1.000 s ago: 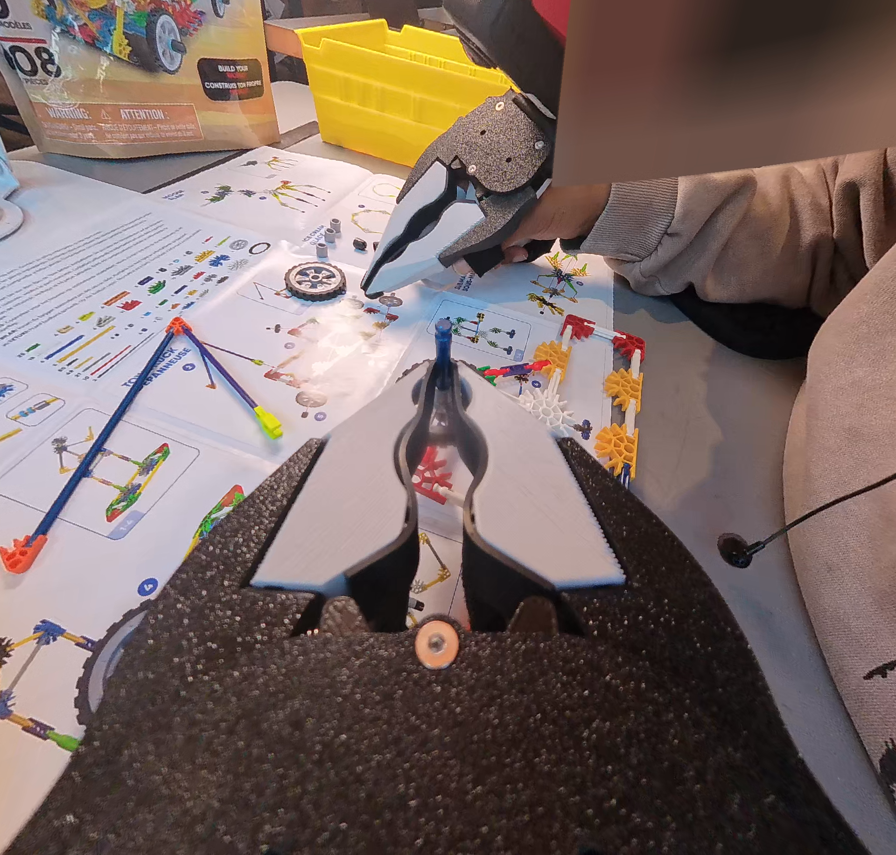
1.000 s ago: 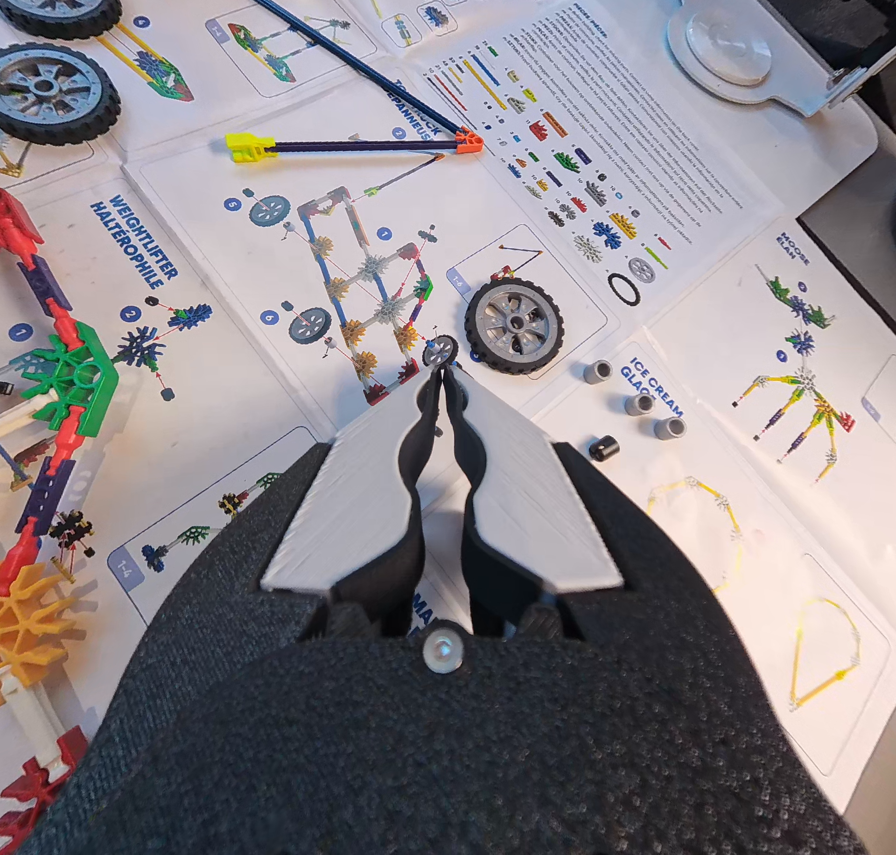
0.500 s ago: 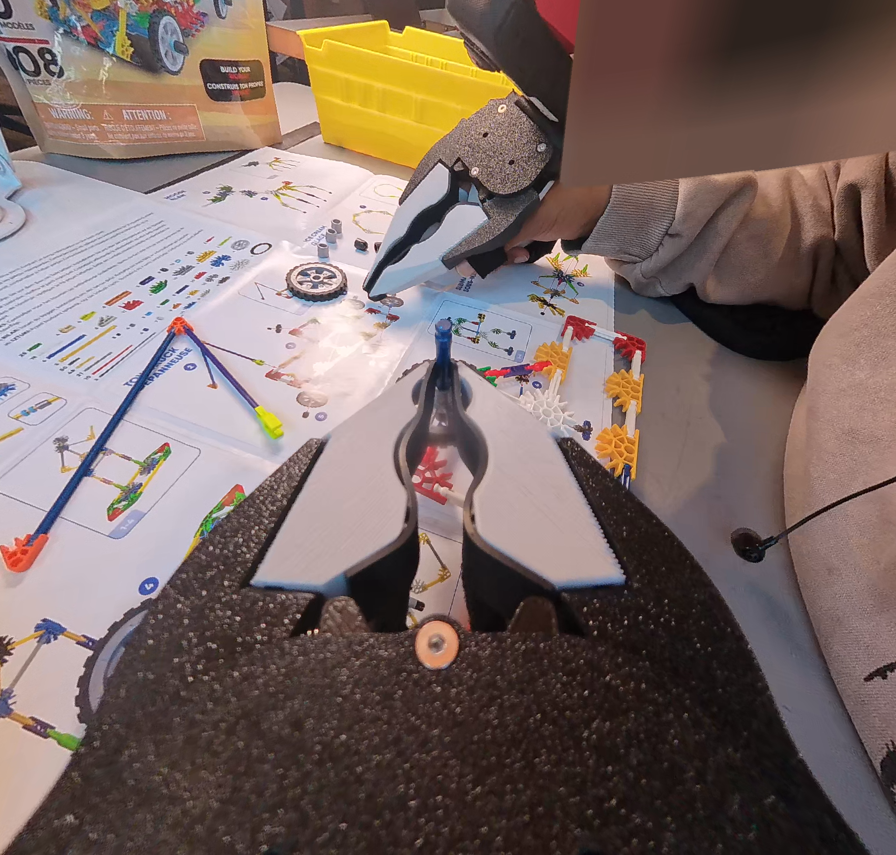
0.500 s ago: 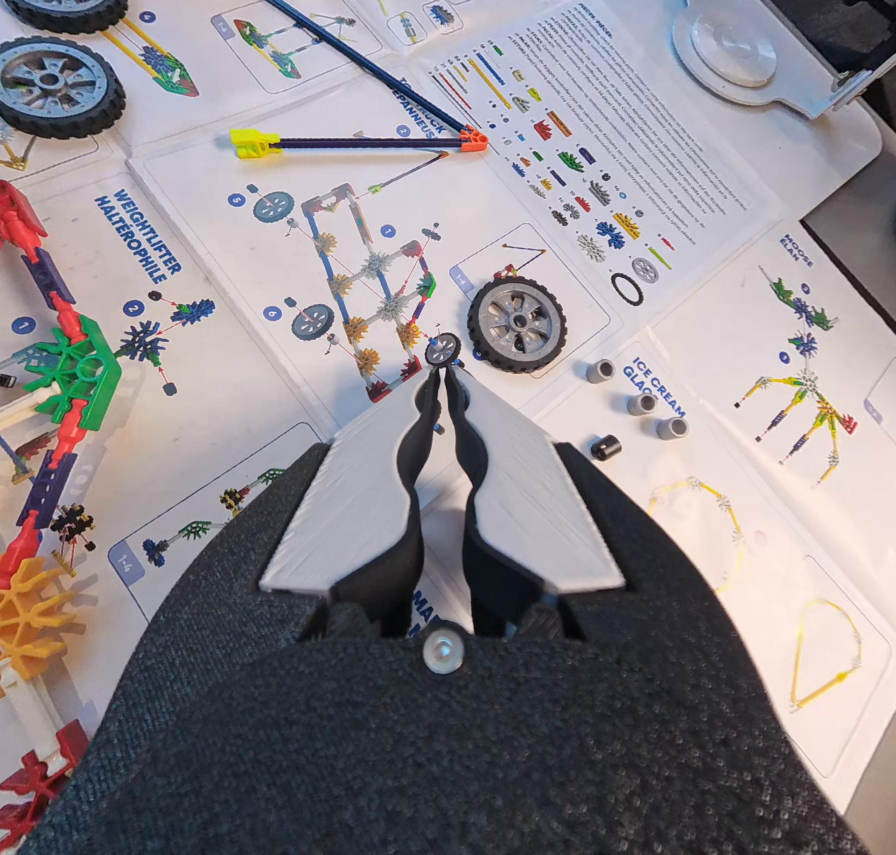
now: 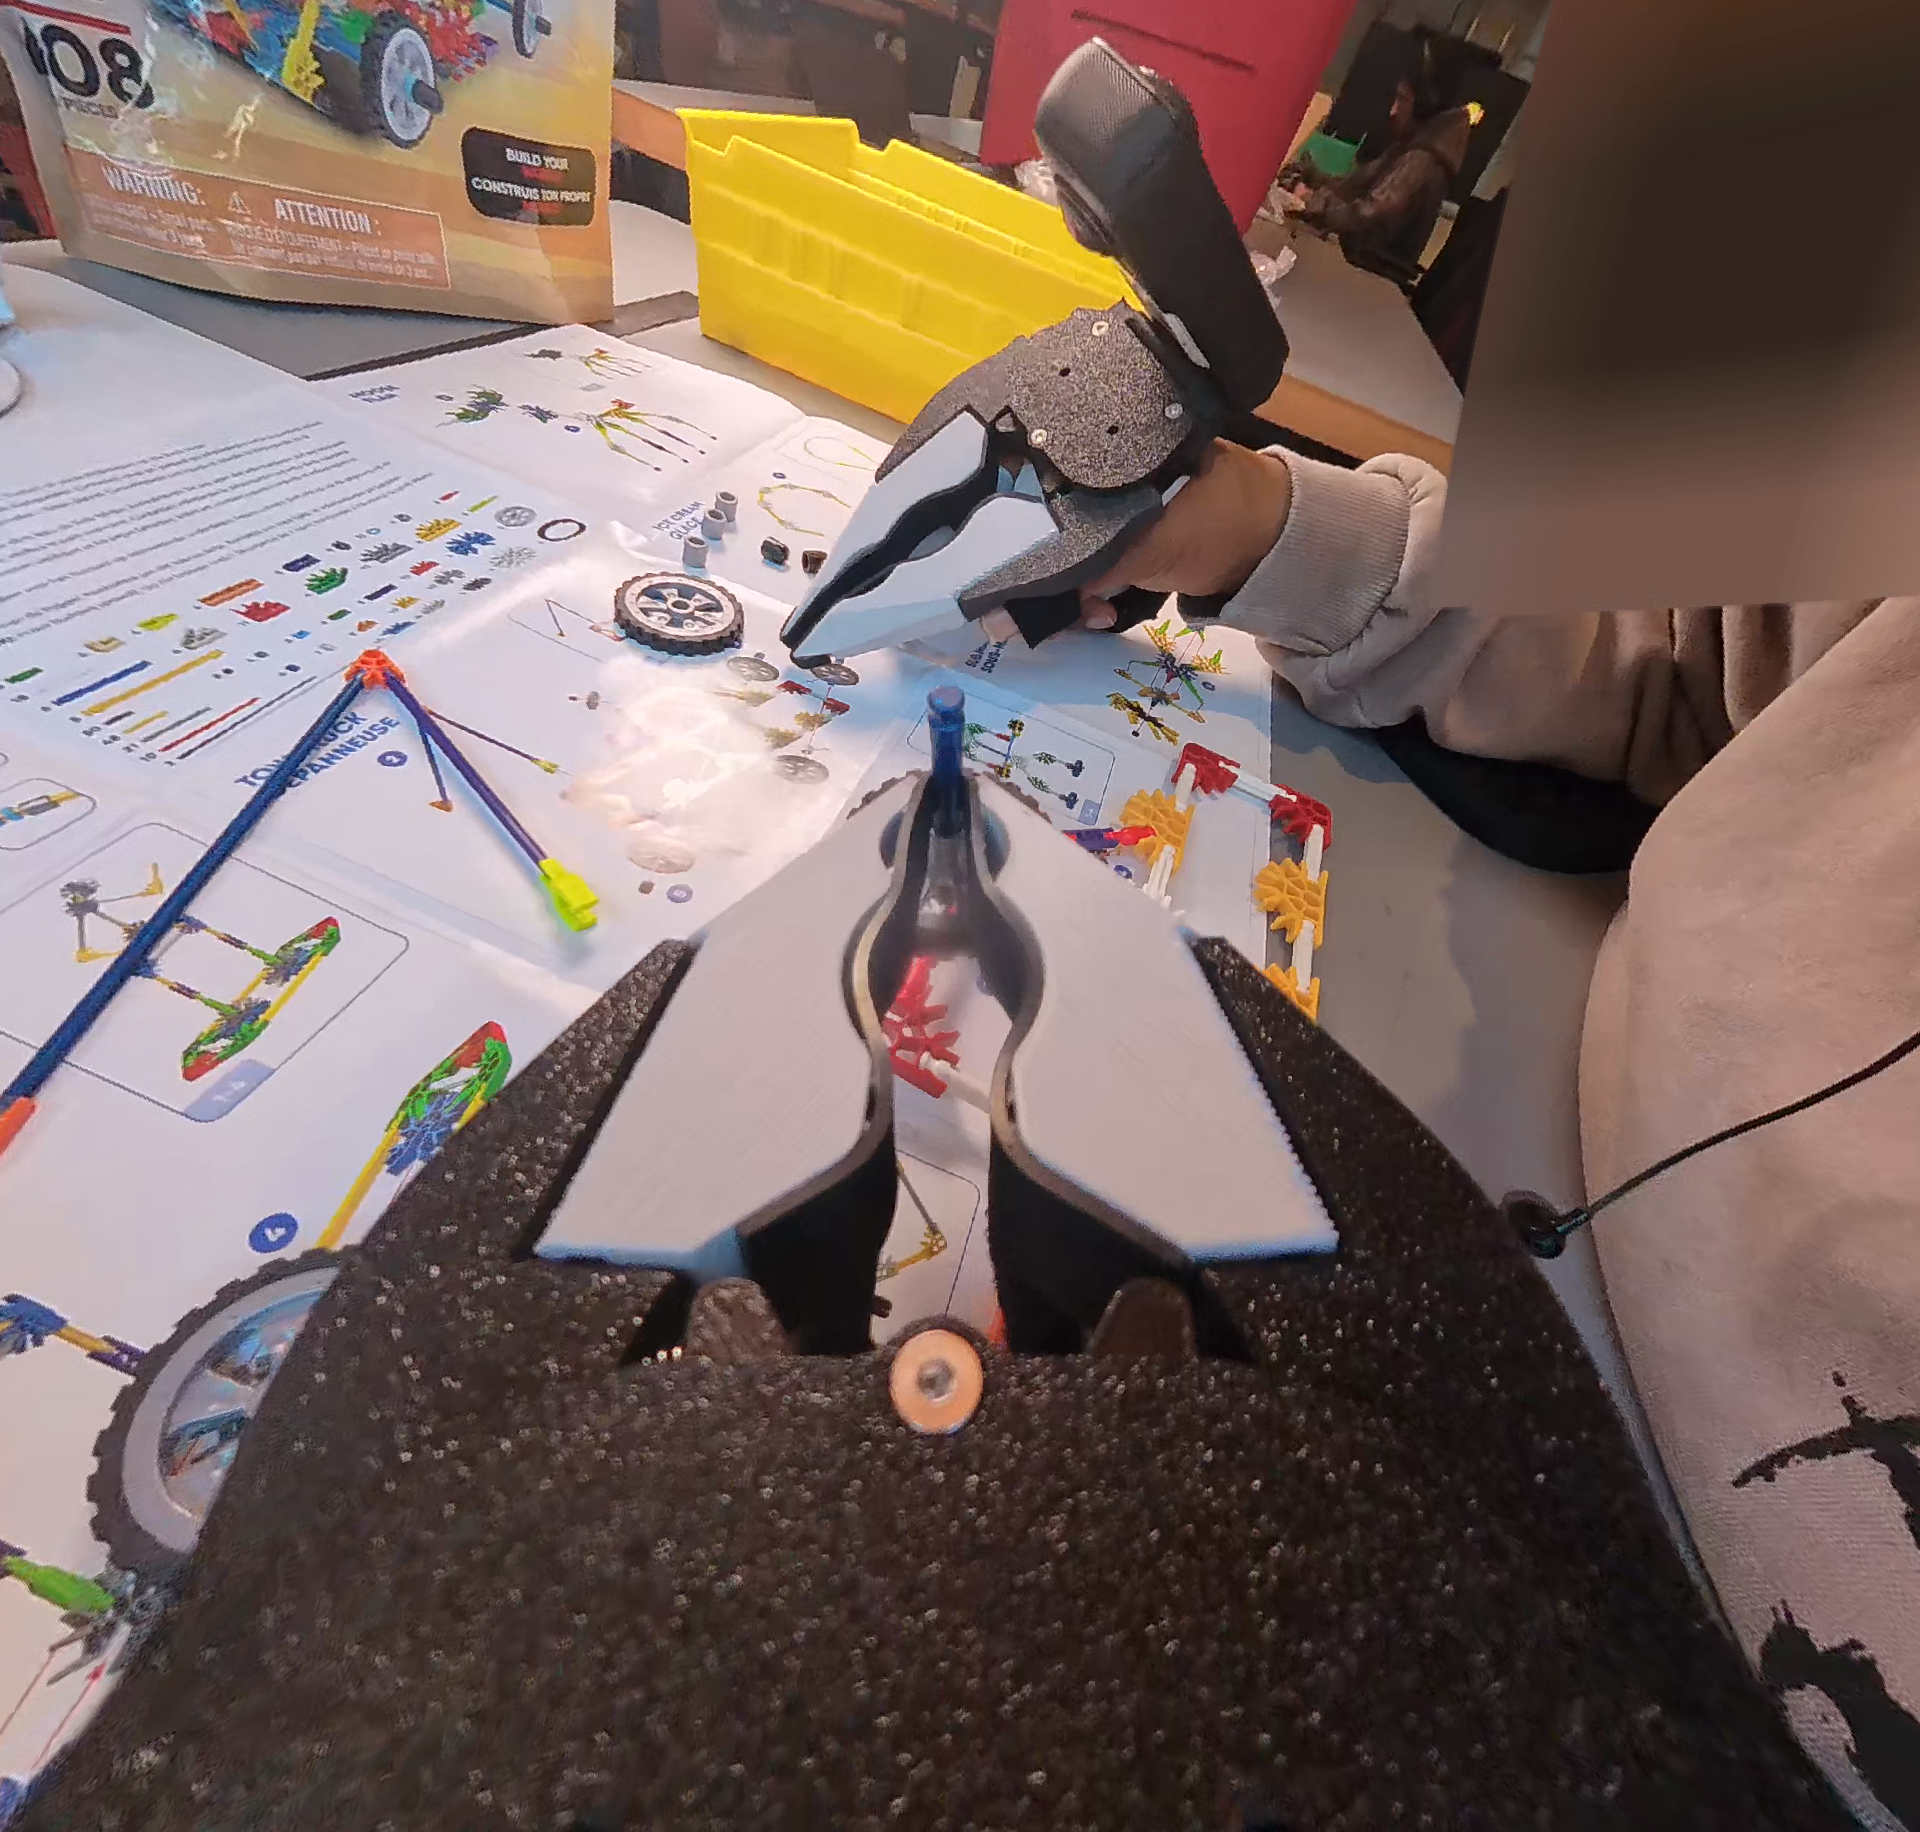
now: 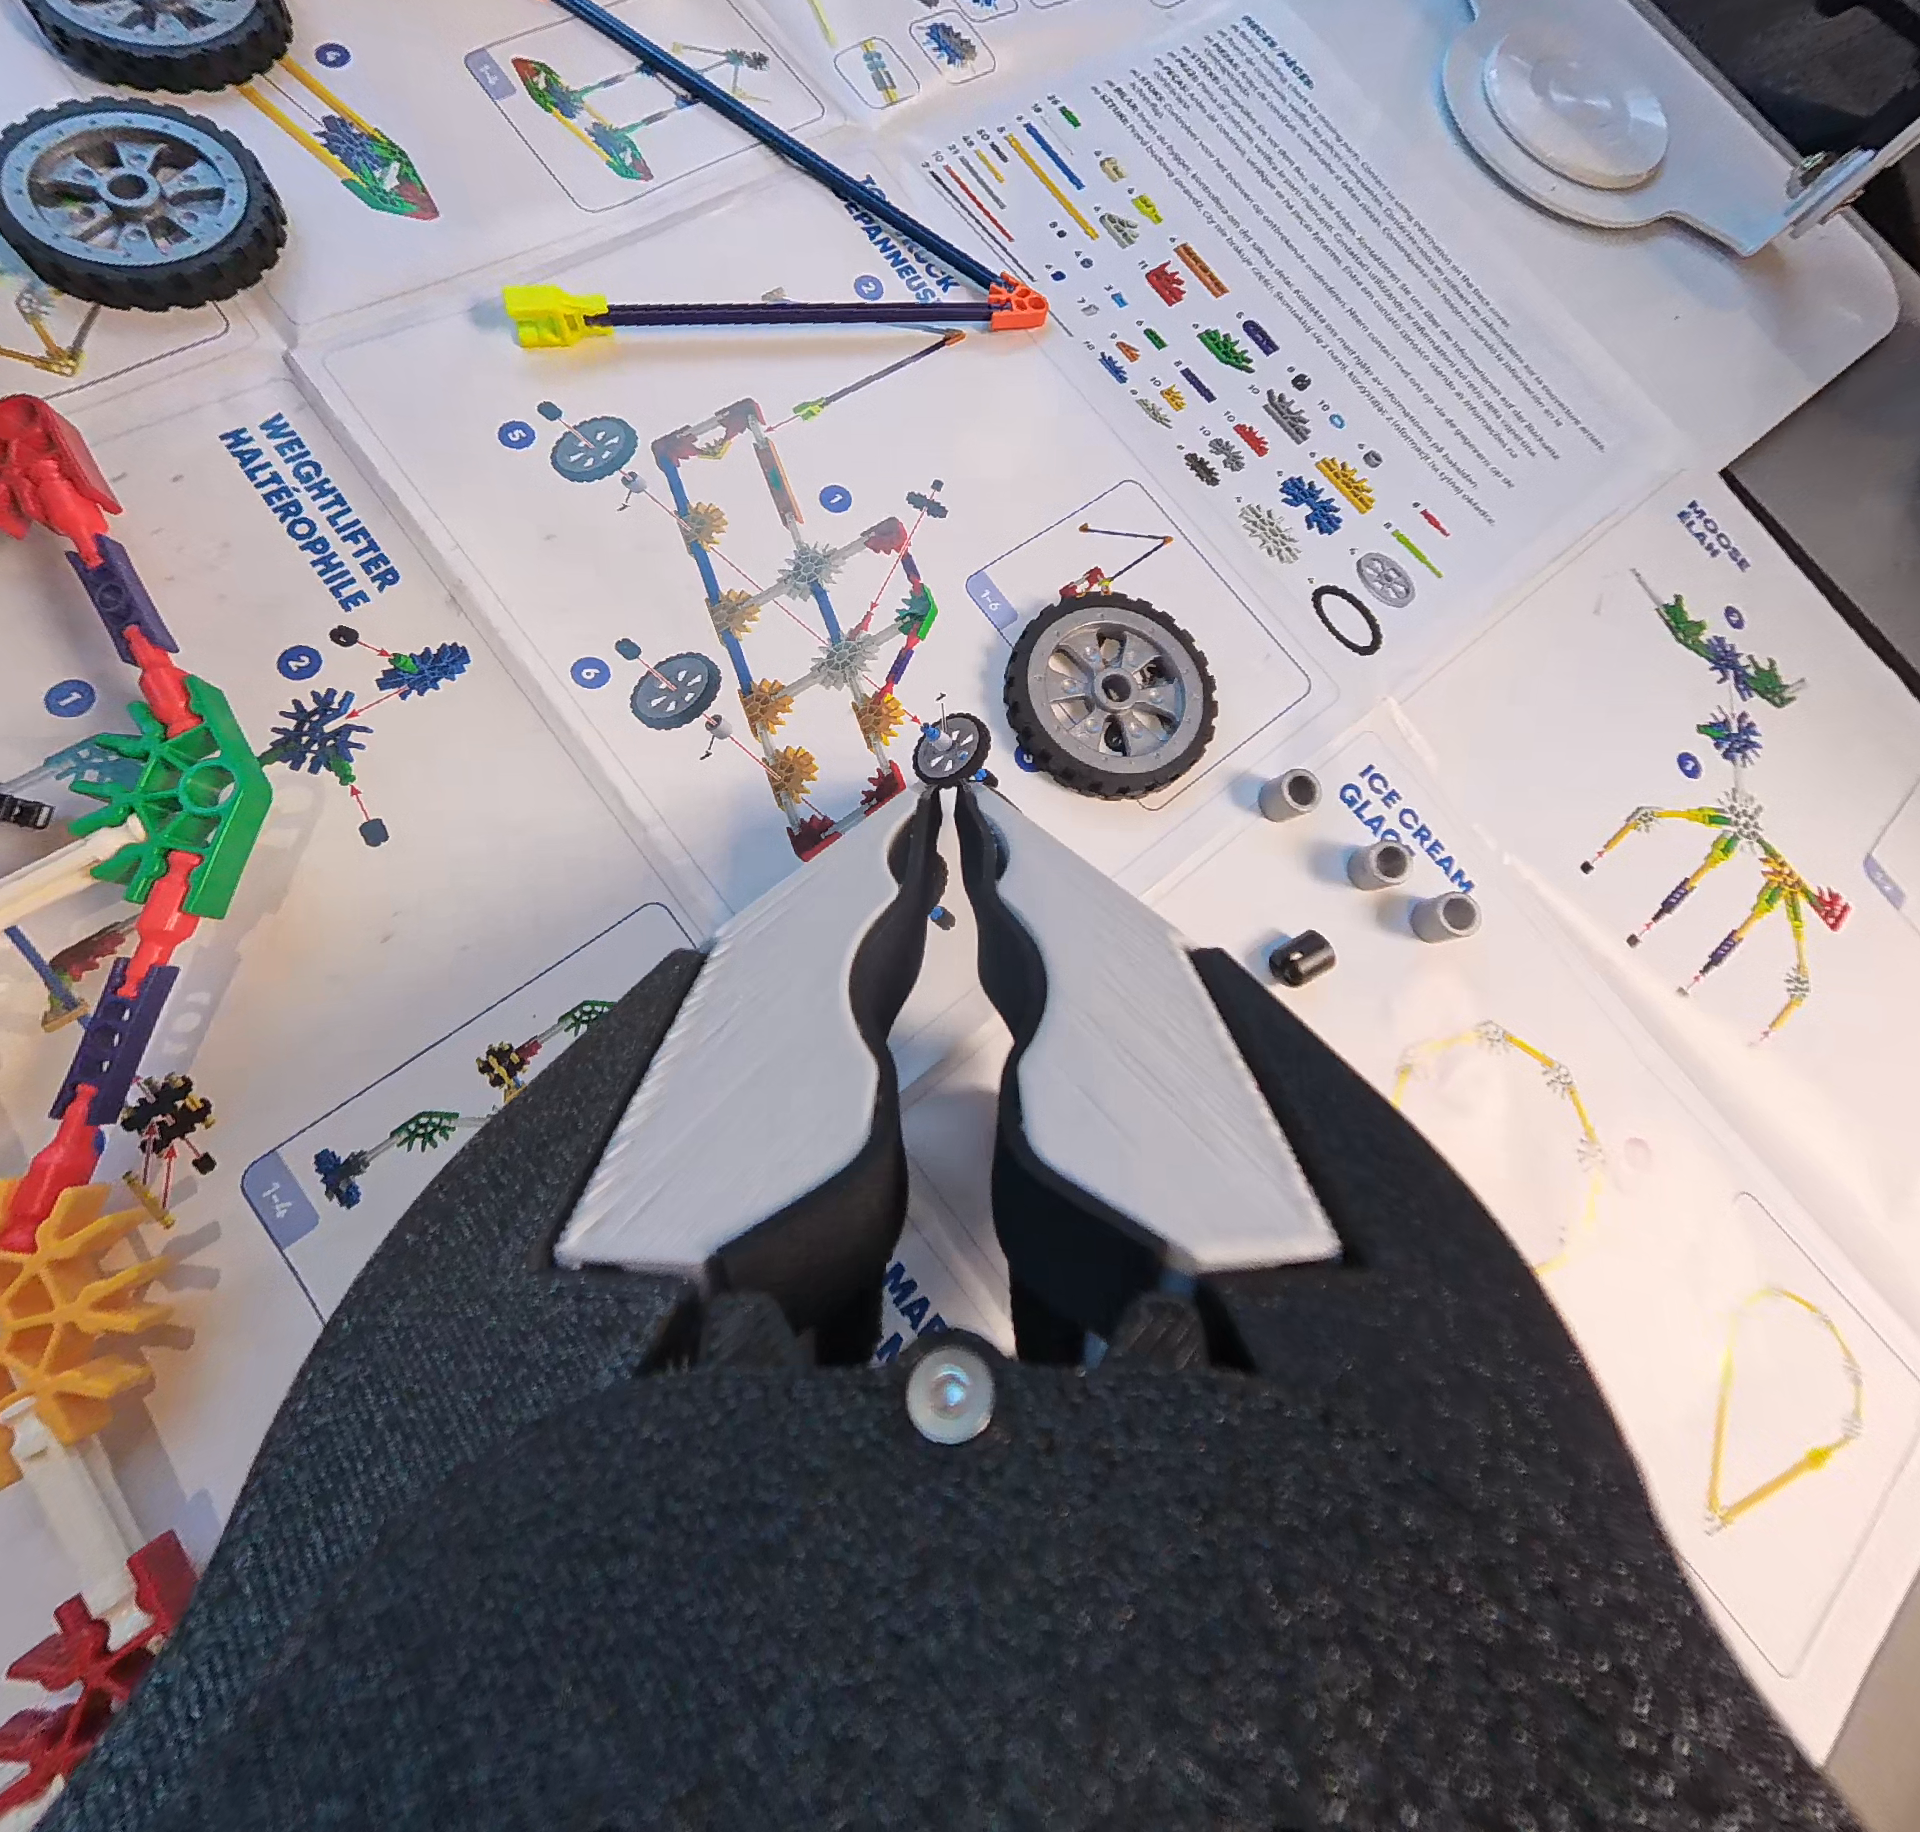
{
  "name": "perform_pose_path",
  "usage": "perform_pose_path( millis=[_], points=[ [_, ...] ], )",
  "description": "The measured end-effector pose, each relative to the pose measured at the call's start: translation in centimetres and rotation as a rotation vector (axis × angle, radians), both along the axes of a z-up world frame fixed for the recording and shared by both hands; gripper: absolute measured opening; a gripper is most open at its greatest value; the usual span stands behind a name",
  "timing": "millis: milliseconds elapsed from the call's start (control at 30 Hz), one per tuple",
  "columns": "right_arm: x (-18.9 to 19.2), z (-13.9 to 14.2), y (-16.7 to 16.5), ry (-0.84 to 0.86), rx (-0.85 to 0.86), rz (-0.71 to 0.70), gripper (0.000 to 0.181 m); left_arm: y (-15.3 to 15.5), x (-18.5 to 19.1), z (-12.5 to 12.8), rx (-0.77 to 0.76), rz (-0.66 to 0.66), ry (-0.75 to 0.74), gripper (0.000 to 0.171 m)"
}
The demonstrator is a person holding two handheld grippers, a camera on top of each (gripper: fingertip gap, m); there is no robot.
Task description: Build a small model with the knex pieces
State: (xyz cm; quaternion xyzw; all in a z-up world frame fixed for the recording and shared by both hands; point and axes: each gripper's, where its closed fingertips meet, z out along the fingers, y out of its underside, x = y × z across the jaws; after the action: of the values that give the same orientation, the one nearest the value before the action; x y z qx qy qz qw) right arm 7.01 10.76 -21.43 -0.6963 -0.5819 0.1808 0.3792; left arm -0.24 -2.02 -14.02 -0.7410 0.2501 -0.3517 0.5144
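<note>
Rod (image 5: pixel 943 743), dark blue, upright, pinched in left tool (image 5: pixel 943 808); right tool (image 6: pixel 948 803) pressed together, empty.

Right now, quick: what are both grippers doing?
Left gripper: jaws shut on a dark blue rod.
Right gripper: jaws shut, holding nothing visible, tips just above the instruction sheet.

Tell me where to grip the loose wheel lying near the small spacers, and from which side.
Grip the wheel across its black tyre rim, coming straight down from above. It lies flat on the instruction sheet, hub up, so only the outer edge offers opposing faces. The right gripper, shut just beside it, would probably need to open wide first.
</note>
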Motion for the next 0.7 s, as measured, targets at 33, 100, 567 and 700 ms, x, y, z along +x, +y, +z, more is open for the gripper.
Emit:
perform_pose_path(
  millis=[33, 100, 567, 700],
  points=[
    [0.0, 0.0, 0.0, 0.001, 0.0, 0.0, 0.001, 0.1, -0.1, 0.1, 0.0, 0.003, -0.006, 0.003],
    [0.0, 0.0, 0.0, 0.001, 0.001, 0.001, 0.001, 0.1, -0.2, 0.1, 0.005, 0.007, -0.001, 0.003],
    [-1.8, 0.2, -1.4, 0.007, 0.008, 0.06, 0.0, 0.0, 0.1, -0.2, 0.021, 0.003, 0.039, 0.004],
    [-3.0, 0.3, -2.4, 0.017, -0.013, 0.099, 0.0, 0.0, 0.2, -0.2, 0.027, 0.003, 0.05, 0.004]
  ],
)
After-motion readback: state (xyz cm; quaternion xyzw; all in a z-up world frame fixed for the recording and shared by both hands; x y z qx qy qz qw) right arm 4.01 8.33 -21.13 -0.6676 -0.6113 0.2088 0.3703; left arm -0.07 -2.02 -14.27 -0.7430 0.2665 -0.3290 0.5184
